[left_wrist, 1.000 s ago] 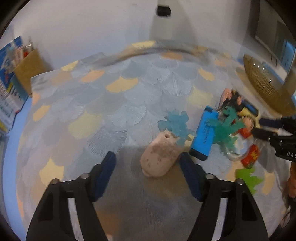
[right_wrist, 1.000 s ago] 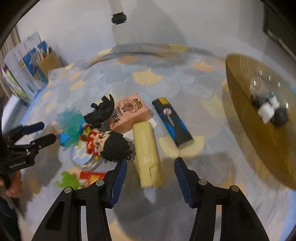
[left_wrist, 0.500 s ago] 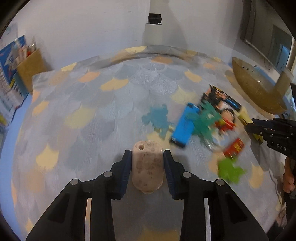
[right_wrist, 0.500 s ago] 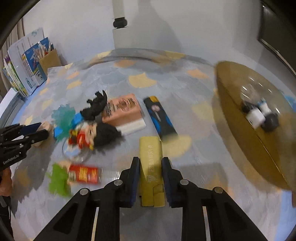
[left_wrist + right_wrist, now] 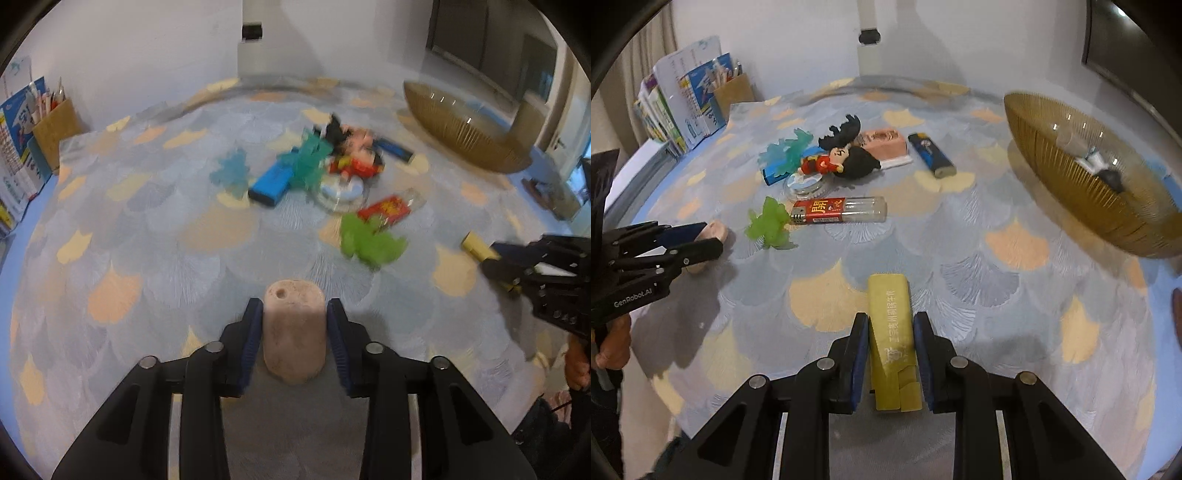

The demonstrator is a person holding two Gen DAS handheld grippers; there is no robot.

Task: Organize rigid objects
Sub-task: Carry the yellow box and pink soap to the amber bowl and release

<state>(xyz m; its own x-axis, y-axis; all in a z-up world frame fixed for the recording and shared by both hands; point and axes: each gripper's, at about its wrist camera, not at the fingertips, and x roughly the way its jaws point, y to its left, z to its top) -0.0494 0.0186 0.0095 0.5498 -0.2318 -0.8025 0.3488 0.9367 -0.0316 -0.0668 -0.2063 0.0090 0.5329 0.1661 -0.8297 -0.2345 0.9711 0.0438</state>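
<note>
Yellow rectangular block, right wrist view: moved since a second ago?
Yes. The yellow rectangular block, clamped in the right gripper, has left the black-haired doll figure and come toward the table's near edge.

Three lighters [image 5: 837,211], three leaf-shaped toys [image 5: 770,226], one figurine [image 5: 842,162], one bowl [image 5: 1082,192]

Left gripper [image 5: 294,325]: its blue pads press both sides of a pale pink stone-like block [image 5: 294,334] with a small hole near the top; the jaws are opening a little.
Right gripper [image 5: 496,258]: at the right edge, closed on a yellow bar [image 5: 478,246].
Desk [image 5: 155,236]: covered by a cloth with grey and yellow fan shapes.
Toy pile: a blurry doll [image 5: 354,155], a blue box [image 5: 271,182], a green leafy toy [image 5: 369,242] and a red lighter [image 5: 388,207].
Bowl [image 5: 461,133]: golden, far right, well apart from the pile.
</note>
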